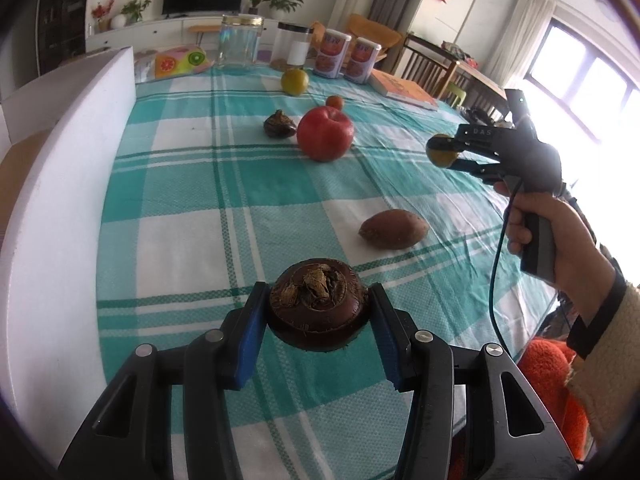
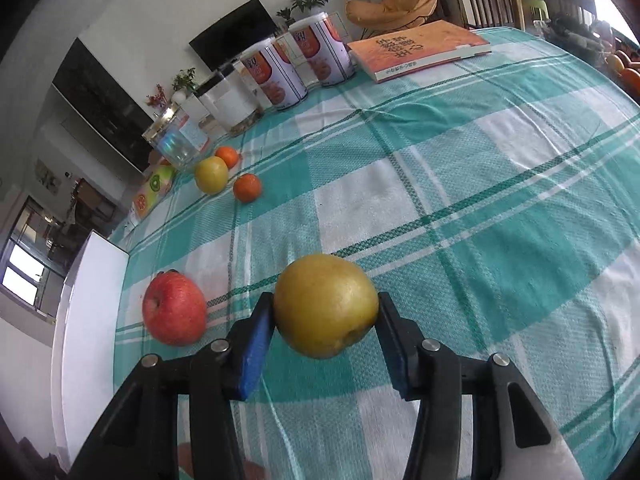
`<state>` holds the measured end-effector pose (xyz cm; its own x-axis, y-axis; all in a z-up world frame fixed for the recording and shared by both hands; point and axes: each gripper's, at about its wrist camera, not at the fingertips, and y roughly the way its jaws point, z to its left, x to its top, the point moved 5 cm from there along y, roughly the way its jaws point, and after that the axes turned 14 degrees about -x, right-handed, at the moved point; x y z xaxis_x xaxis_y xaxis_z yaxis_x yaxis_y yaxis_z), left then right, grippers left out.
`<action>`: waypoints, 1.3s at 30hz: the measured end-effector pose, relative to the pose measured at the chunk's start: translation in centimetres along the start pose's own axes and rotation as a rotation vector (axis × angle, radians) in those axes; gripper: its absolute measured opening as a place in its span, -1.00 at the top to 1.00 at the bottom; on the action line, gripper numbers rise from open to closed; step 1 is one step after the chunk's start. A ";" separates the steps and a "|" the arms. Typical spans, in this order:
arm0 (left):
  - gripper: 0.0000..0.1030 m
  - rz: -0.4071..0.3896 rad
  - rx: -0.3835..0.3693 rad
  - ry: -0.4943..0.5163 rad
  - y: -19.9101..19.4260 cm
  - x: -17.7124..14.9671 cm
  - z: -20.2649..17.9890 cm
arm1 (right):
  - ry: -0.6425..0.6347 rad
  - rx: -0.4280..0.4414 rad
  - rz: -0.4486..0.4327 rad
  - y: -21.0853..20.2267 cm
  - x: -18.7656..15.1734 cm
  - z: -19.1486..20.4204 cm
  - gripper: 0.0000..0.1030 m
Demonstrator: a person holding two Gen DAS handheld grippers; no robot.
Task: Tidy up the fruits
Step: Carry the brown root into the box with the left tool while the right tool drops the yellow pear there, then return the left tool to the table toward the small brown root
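Fruits lie scattered over the checked counter [image 1: 192,216]. In the left wrist view, the left hand-held gripper [image 1: 318,312] is clenched on a dark brown water chestnut [image 1: 318,306], both blue pads pressing its sides, lifted clear of the cloth. Ahead lie a reddish sweet potato [image 1: 394,229], its long axis running across the view, a red apple [image 1: 325,133], a second dark chestnut [image 1: 279,124] and a green-yellow fruit [image 1: 295,81] further back. At the right, a hand [image 1: 556,236] holds the right hand-held gripper [image 1: 444,151], which grips something yellow.

In the right wrist view, that gripper [image 2: 326,312] is closed on a yellow pear [image 2: 326,306], held above the cloth. The apple [image 2: 174,309] sits just left of it, nearer to this gripper than the small oranges [image 2: 247,187] far back beside the glass jar [image 2: 172,140]. With both grippers full, the next move is likely to be setting these fruits down.
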<state>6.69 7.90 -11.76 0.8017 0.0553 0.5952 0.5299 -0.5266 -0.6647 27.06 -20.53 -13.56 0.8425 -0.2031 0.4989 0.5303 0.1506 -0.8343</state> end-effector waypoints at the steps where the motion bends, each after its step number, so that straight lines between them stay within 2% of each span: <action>1: 0.00 0.004 -0.014 -0.006 -0.2 -0.3 -0.2 | -0.013 0.018 -0.005 -1.1 -0.6 0.3 0.03; 3: 0.00 0.006 -0.051 -0.020 -1.2 -0.7 -0.9 | -0.067 0.062 -0.007 -3.2 -2.2 1.9 0.03; 6: 0.00 -0.041 -0.094 -0.012 -4.2 -0.4 -2.3 | -0.182 0.170 0.003 -5.9 -5.6 6.9 0.03; 10: 0.00 -0.138 -0.086 -0.038 -9.9 1.1 -1.2 | -0.335 0.339 0.047 -8.5 -10.6 16.8 0.03; 13: 0.00 -0.214 0.024 -0.094 -14.5 1.7 2.7 | -0.467 0.466 0.071 -11.0 -14.3 24.7 0.03; 16: 0.00 -0.269 0.205 -0.183 -18.3 0.9 8.5 | -0.598 0.551 0.109 -12.9 -18.0 31.1 0.03; 18: 0.00 -0.282 0.309 -0.260 -19.9 -0.4 12.3 | -0.686 0.568 0.129 -13.4 -20.5 34.4 0.03; 22: 0.00 -0.260 0.427 -0.346 -20.9 -2.8 16.9 | -0.812 0.517 0.169 -12.3 -24.2 38.2 0.02; 25: -0.02 -0.244 0.460 -0.382 -20.5 -3.7 18.3 | -0.809 0.482 0.175 -11.1 -24.5 38.9 0.00; 26: -0.08 -0.249 0.467 -0.391 -20.4 -3.7 18.4 | -0.799 0.481 0.170 -10.9 -24.1 39.0 -0.07; 27: -0.24 -0.258 0.469 -0.393 -20.3 -3.6 18.3 | -0.783 0.480 0.162 -11.1 -23.5 38.8 -0.18; 29: -0.43 -0.283 0.481 -0.381 -20.4 -2.9 17.9 | -0.741 0.489 0.126 -11.9 -22.0 38.2 -0.22; 32: -0.46 -0.322 0.480 -0.326 -20.3 -1.2 16.3 | -0.668 0.491 0.034 -13.8 -18.8 36.5 -0.31; 35: -0.53 -0.342 0.413 -0.258 -19.2 0.5 13.6 | -0.583 0.440 -0.072 -15.0 -15.4 32.2 -0.48; 39: -0.53 -0.286 0.231 -0.158 -15.1 1.7 8.1 | -0.414 0.267 -0.211 -14.2 -11.3 22.6 -0.73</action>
<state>2.28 22.80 -4.32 0.6359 0.3109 0.7064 0.7717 -0.2676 -0.5770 12.19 1.44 -2.05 0.6531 0.1347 0.7452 0.6524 0.3995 -0.6440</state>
